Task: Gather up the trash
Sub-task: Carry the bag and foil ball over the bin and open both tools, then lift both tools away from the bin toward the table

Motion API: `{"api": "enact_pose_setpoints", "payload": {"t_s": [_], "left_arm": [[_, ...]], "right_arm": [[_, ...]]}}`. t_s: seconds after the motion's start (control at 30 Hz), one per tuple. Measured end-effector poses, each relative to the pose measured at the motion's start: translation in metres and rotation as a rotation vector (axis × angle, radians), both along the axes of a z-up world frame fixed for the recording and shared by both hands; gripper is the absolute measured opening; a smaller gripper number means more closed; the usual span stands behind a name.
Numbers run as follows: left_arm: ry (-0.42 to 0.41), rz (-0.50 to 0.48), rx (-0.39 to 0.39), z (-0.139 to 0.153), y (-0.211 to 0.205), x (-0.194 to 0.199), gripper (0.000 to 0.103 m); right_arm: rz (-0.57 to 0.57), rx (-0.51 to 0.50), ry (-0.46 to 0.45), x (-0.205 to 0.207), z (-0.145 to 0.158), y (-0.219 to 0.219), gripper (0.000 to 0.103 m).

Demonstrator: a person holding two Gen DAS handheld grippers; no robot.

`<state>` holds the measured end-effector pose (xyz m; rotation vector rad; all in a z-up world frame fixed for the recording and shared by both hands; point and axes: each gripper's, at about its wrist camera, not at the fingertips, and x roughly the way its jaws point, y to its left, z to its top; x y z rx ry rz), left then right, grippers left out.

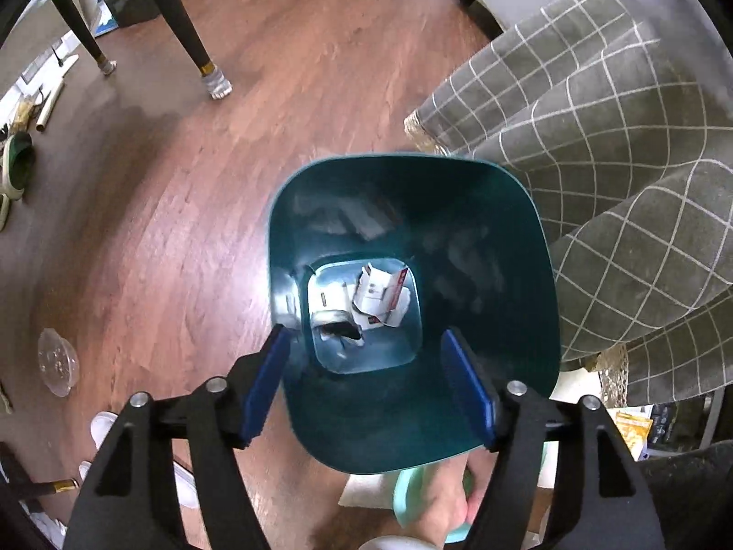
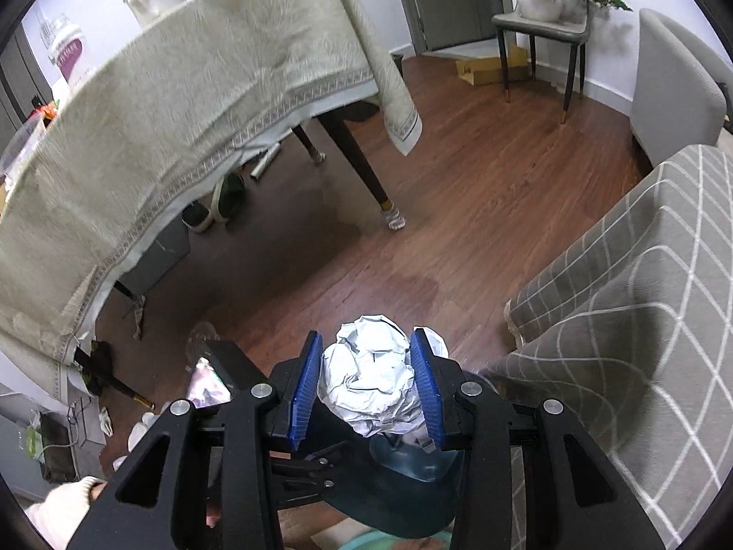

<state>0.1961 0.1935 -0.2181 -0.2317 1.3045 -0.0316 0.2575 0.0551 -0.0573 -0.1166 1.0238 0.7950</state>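
A dark teal trash bin stands on the wood floor, seen from above in the left wrist view. Crumpled white cartons and paper lie at its bottom. My left gripper is open and empty, hovering over the bin's near rim. My right gripper is shut on a crumpled ball of white paper. It holds the ball above the bin, whose rim shows below the fingers, beside the other gripper's black body.
A grey checked sofa stands right of the bin. A clear plastic container lies on the floor at left. A table with a pale cloth and dark legs stands ahead, shoes beneath. A chair stands far back.
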Motion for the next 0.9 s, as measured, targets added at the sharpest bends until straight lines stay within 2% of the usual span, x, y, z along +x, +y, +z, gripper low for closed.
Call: {"api": "enact_pose_setpoints", "payload": {"t_s": [0.3, 0.47, 0.7, 0.9], "left_arm": [[-0.1, 0.065, 0.036, 0.027, 0.021, -0.005, 0.074], [-0.187, 0.107, 0.04, 0.047, 0.034, -0.008, 0.067], [-0.337, 0.184, 0.025, 0.09, 0.049, -0.011, 0.051], [-0.457, 0.196, 0.009, 0.127, 0.044, -0.012, 0.051]], "right_arm": [[0.01, -0.078, 0.044, 0.002, -0.039, 0.014, 0.04], [0.001, -0.123, 0.076, 0.007, -0.066, 0.015, 0.04], [0.011, -0.169, 0.122, 0.003, -0.101, 0.018, 0.04], [0.043, -0.247, 0.145, -0.008, -0.128, 0.021, 0.048]]}}
